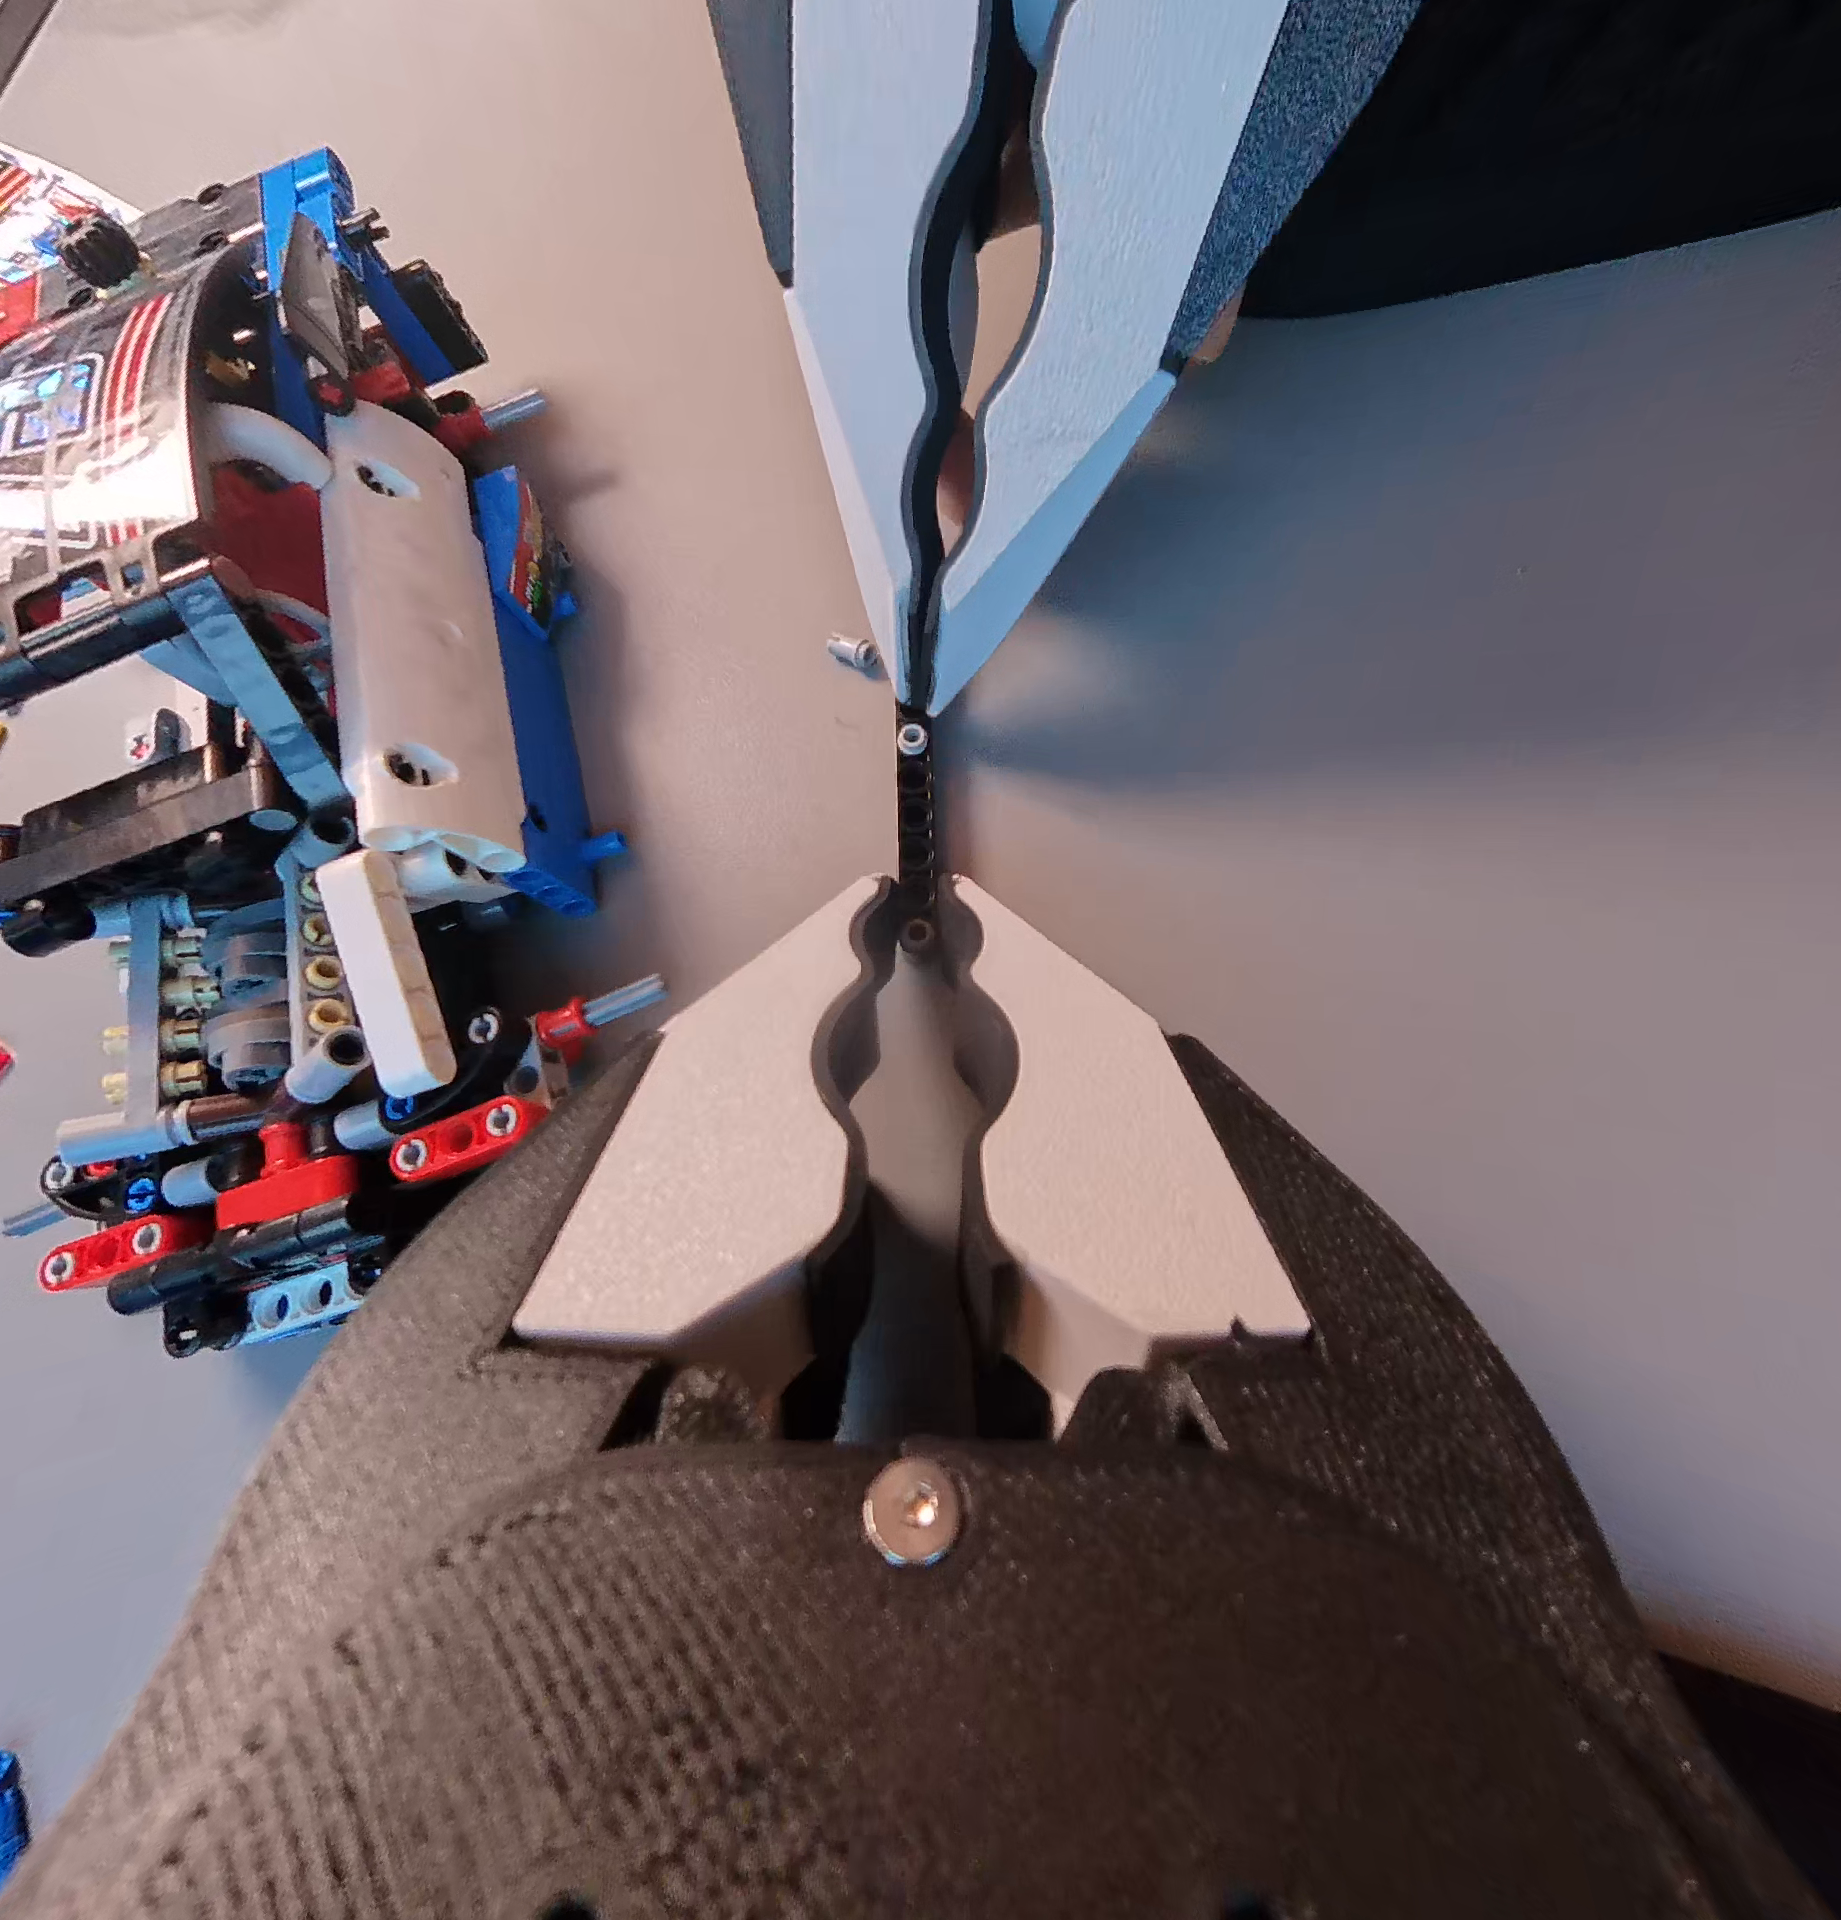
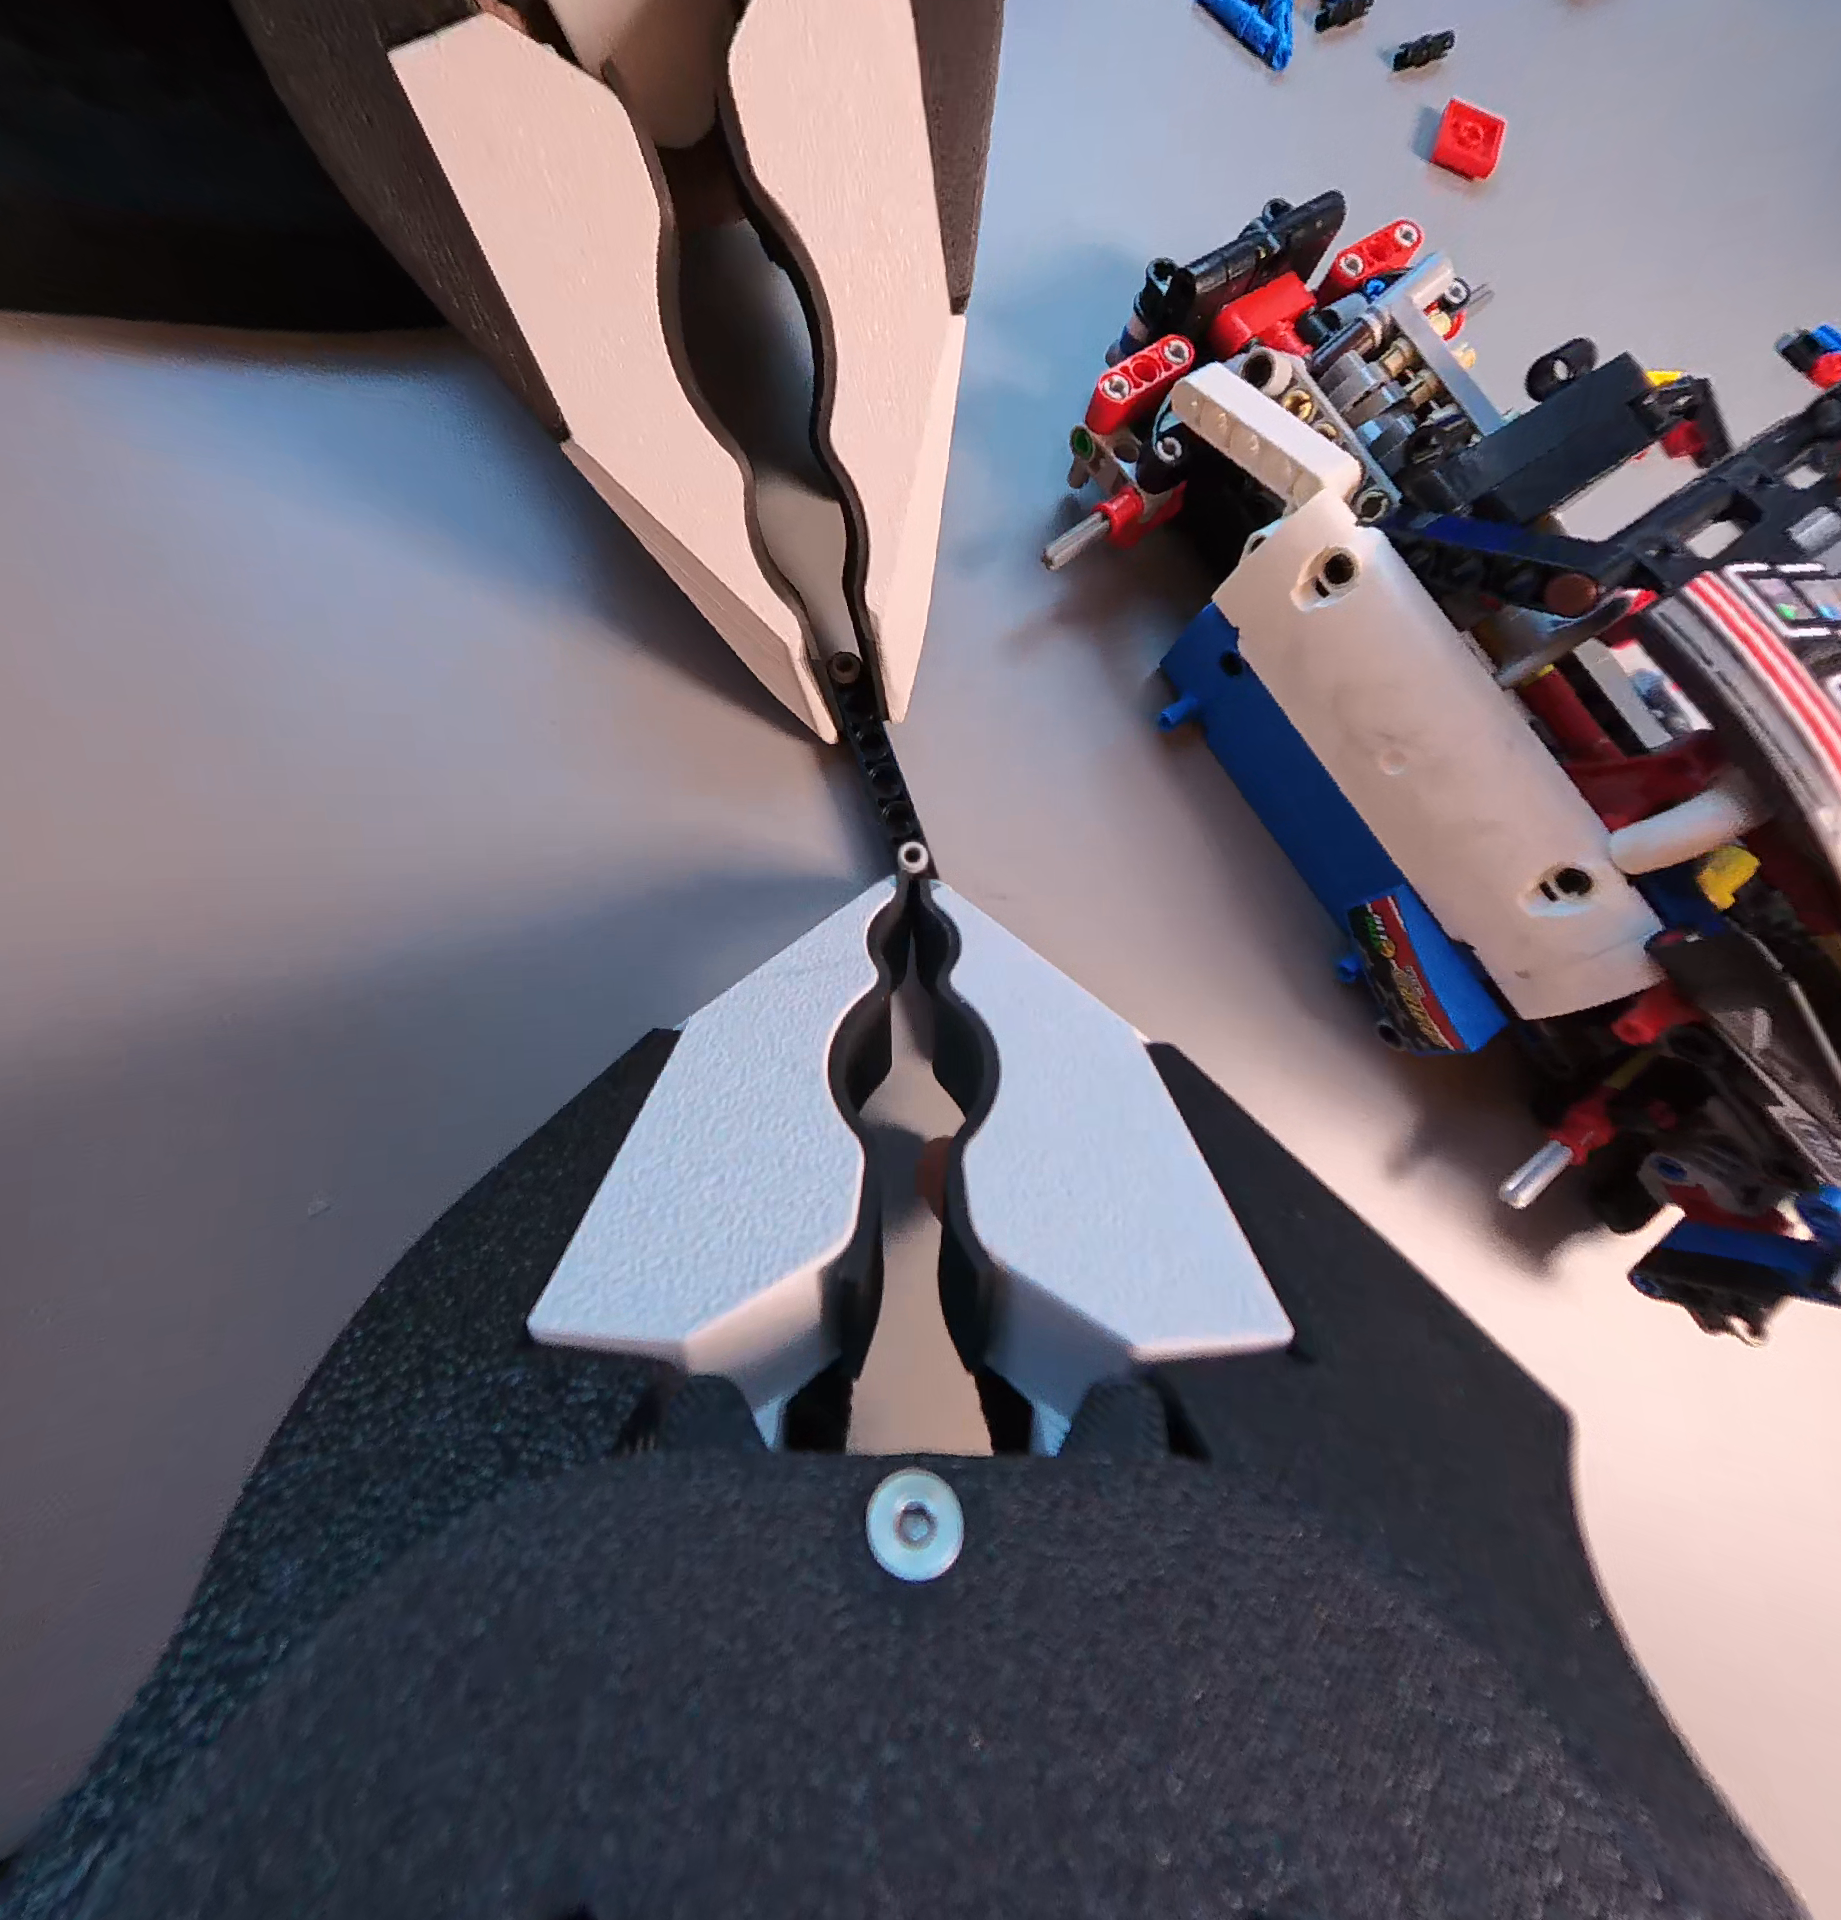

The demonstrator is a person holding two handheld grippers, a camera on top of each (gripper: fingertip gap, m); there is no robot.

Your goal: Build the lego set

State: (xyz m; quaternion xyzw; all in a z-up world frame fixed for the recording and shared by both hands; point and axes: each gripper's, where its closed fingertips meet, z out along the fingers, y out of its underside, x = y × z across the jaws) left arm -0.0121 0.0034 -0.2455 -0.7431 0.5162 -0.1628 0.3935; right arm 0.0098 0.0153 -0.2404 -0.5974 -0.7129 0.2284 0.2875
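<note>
While the black beam [image 1: 914, 821] hangs above the grey worktop [image 1: 1415, 831], the left wrist view shows the left gripper [image 1: 914, 914] clamped on its near end and the right gripper [image 1: 921, 686] clamped on its far end. A small light grey pin [image 1: 910, 738] sits in the hole just beside the right gripper's tips. A second loose grey pin [image 1: 851, 652] lies on the worktop near those tips. The partly built lego car [image 1: 303, 779] lies to the left, well apart from the beam.

In the right wrist view, the right gripper [image 2: 911, 896] is closed on the beam end nearest the pin, and the left gripper [image 2: 862, 707] holds the opposite end. The car lies to the right, with a loose red brick [image 2: 1469, 137] and other small parts beyond it.

Progress estimate: the chassis, gear section and white and blue side panels are assembled. The beam is not yet joined to the car, and loose parts remain, so the build appears well advanced but unfinished.
</note>
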